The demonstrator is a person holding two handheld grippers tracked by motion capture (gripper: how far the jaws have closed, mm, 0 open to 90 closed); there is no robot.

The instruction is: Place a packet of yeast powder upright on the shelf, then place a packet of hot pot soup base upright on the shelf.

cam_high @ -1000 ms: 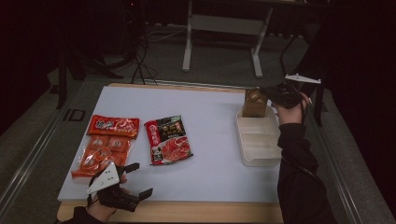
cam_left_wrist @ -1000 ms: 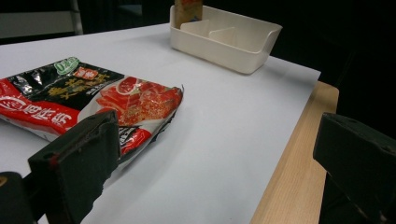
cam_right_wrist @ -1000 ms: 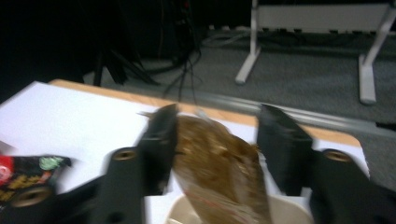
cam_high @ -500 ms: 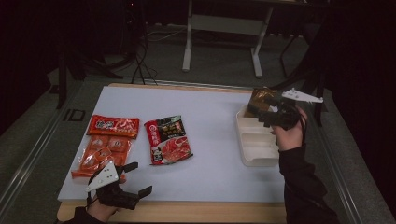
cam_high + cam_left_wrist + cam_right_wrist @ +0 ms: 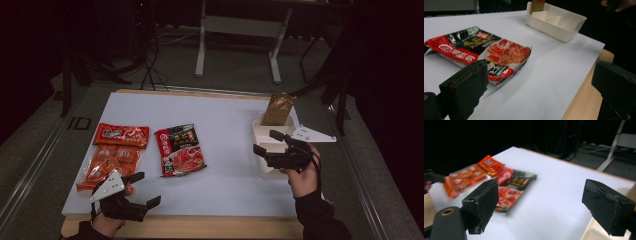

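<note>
The brown packet (image 5: 278, 108) stands upright in the far end of the white tray (image 5: 265, 131), long axis vertical. My right gripper (image 5: 266, 144) has just spread open, empty, over the tray's near end. My left gripper (image 5: 144, 189) gapes empty near the table's front edge (image 5: 200, 226).

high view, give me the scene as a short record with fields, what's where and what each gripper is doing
surface: white table top
white tray: right side of the table, brown packet standing at its far end
black and red packet: flat near the middle
orange packets: one lying beyond the other, left side
left gripper: open, nothing between the jaws, at the near left edge
right gripper: jaws have just been opening, nothing between them, over the near end of the tray, pointing toward the middle packet
</note>
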